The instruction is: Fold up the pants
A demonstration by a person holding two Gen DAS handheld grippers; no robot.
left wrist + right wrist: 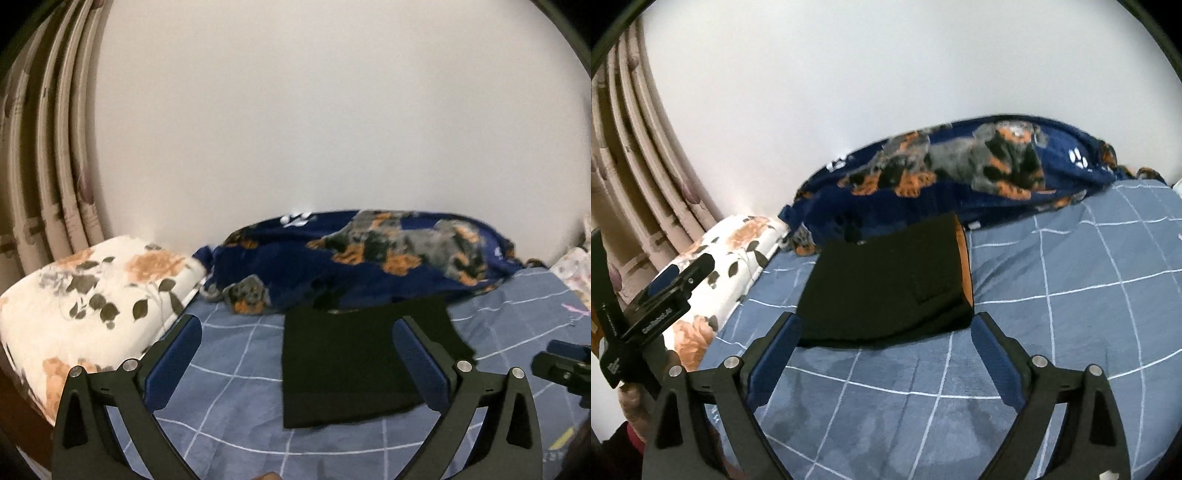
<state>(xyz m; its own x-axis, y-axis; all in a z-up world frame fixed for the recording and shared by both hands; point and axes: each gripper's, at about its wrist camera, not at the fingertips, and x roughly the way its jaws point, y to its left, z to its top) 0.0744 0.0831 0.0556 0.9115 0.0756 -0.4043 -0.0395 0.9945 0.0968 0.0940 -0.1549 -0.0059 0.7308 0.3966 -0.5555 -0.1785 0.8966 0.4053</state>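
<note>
The black pants (pixel 347 365) lie folded into a flat rectangle on the blue checked bed sheet (pixel 236 413). In the right wrist view the pants (pixel 886 284) show an orange inner edge along their right side. My left gripper (pixel 297 323) is open and empty, hovering just above and in front of the folded pants. My right gripper (pixel 886 319) is open and empty, its fingertips at the near edge of the pants. The left gripper also shows at the left of the right wrist view (pixel 670 282), and part of the right gripper at the right edge of the left wrist view.
A dark blue dog-print blanket (pixel 369 258) lies bunched along the white wall behind the pants. A floral pillow (pixel 88 295) sits at the left, with curtains (pixel 48 147) behind it. Another patterned cloth (pixel 576 269) lies at the far right.
</note>
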